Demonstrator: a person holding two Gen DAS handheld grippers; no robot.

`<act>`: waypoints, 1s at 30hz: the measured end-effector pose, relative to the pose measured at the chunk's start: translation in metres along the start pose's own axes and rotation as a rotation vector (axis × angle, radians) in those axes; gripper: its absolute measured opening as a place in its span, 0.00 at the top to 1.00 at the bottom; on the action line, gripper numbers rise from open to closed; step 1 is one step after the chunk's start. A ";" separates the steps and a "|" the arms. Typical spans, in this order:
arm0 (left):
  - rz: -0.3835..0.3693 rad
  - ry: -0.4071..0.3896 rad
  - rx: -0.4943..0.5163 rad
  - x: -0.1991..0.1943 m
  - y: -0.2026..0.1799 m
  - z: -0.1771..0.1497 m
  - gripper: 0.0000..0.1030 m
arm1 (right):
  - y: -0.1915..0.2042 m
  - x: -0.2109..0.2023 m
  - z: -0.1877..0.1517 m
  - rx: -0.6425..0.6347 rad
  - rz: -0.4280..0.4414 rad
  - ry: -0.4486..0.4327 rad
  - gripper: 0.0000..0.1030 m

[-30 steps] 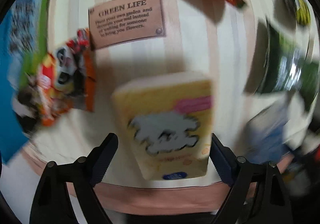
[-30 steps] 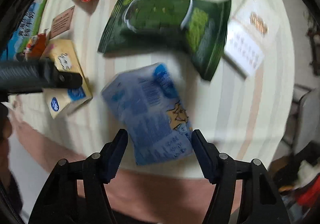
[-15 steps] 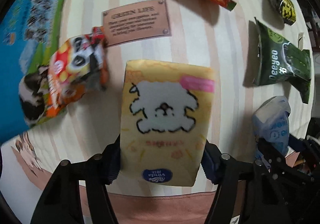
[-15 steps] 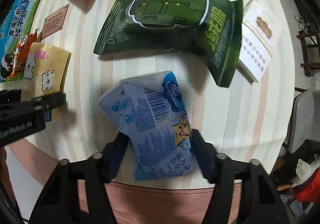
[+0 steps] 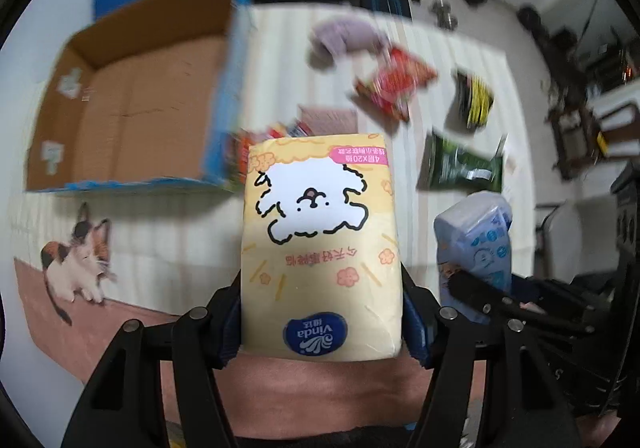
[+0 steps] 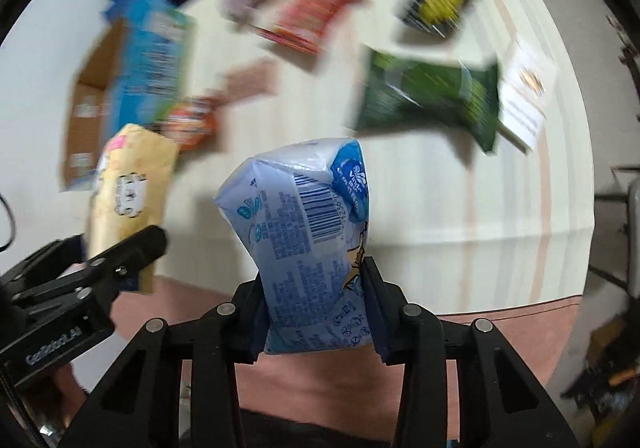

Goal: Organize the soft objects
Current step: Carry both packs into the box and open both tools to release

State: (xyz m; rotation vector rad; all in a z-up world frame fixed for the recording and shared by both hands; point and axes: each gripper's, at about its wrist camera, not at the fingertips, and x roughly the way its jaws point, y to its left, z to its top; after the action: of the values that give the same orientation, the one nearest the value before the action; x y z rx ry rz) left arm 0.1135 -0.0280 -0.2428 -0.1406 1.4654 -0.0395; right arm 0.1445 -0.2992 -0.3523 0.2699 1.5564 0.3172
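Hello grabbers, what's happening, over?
Left gripper shut on yellow tissue pack. Right gripper shut on blue tissue pack. Both packs lifted. Open cardboard box ahead left, nothing blocking.

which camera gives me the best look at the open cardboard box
The left wrist view: the cardboard box shows its open brown inside and blue rim. The right wrist view catches only a blurred, slanted part at the left.

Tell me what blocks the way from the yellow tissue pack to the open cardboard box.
Nothing visible does. The left gripper holds the yellow tissue pack lifted off the striped table; the open cardboard box lies ahead to its left, mouth unobstructed.
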 end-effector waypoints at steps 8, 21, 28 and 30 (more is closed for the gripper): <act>0.009 -0.096 -0.094 -0.053 0.049 0.069 0.40 | 0.136 -0.066 0.037 -0.116 0.127 -0.078 0.58; -0.048 0.029 -0.210 0.014 0.217 0.199 0.40 | 0.299 0.031 0.170 -0.138 0.066 -0.065 0.58; -0.066 0.115 -0.190 0.073 0.252 0.244 0.40 | 0.328 0.117 0.228 -0.111 -0.006 -0.024 0.58; -0.065 0.124 -0.178 0.084 0.256 0.251 0.40 | 0.332 0.134 0.238 -0.108 -0.027 -0.017 0.58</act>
State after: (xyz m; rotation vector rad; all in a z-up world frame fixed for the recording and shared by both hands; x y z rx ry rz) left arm 0.3568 0.2342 -0.3313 -0.3359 1.5868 0.0302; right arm 0.3717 0.0661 -0.3561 0.1670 1.5189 0.3761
